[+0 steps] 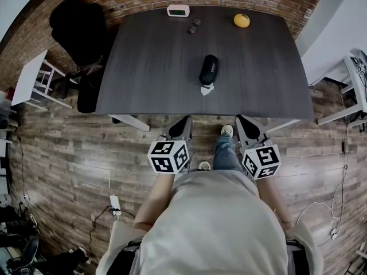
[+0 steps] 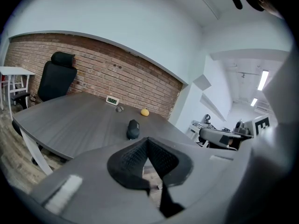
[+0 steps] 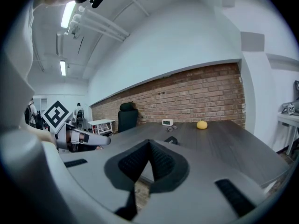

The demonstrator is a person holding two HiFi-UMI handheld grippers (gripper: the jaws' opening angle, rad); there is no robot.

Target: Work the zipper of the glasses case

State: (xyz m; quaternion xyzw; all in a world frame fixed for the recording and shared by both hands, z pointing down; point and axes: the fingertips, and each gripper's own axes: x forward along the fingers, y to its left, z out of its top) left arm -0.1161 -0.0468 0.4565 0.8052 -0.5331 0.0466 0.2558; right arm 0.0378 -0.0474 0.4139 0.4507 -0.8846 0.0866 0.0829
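Lying on the dark woodgrain table (image 1: 155,67) is an oblong black glasses case (image 1: 209,69).

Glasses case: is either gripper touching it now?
No. In the head view the glasses case lies out on the table, while the left gripper and right gripper are by its near edge, apart from it.

I find nothing here I can read with confidence. The glasses case (image 1: 209,69) carries a short line of pale print along its top, too small for me to make out. The clock (image 1: 178,10) at the far edge of the table (image 1: 149,67) shows dark digits, blurred in every view. The cubes on my left gripper (image 1: 184,120) and right gripper (image 1: 241,119) bear black-and-white square markers: patterns, not letters.
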